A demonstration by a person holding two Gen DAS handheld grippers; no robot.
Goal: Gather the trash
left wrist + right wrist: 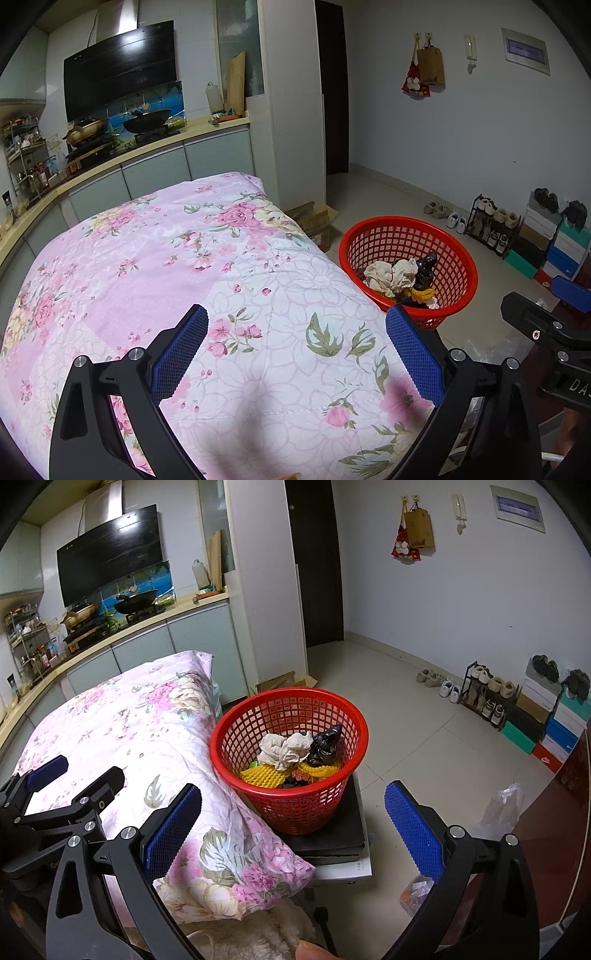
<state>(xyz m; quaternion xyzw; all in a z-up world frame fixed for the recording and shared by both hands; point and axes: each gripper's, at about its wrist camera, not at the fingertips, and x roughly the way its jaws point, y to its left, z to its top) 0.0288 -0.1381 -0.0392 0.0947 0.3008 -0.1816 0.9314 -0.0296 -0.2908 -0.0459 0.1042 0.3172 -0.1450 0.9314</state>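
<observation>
Basket (291, 757) beyond right tool (293, 827) (gaping)

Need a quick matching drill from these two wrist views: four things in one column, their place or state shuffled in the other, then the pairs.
Things:
1. red basket
2. crumpled paper
3. wok
4. right claw

Place or state:
A. on the stove, under the range hood
B. open, holding nothing
C. on a dark flat slab beside the floral quilt
D. inside the basket, on top of the other trash

Pairs: 1-C, 2-D, 3-A, 4-B
</observation>
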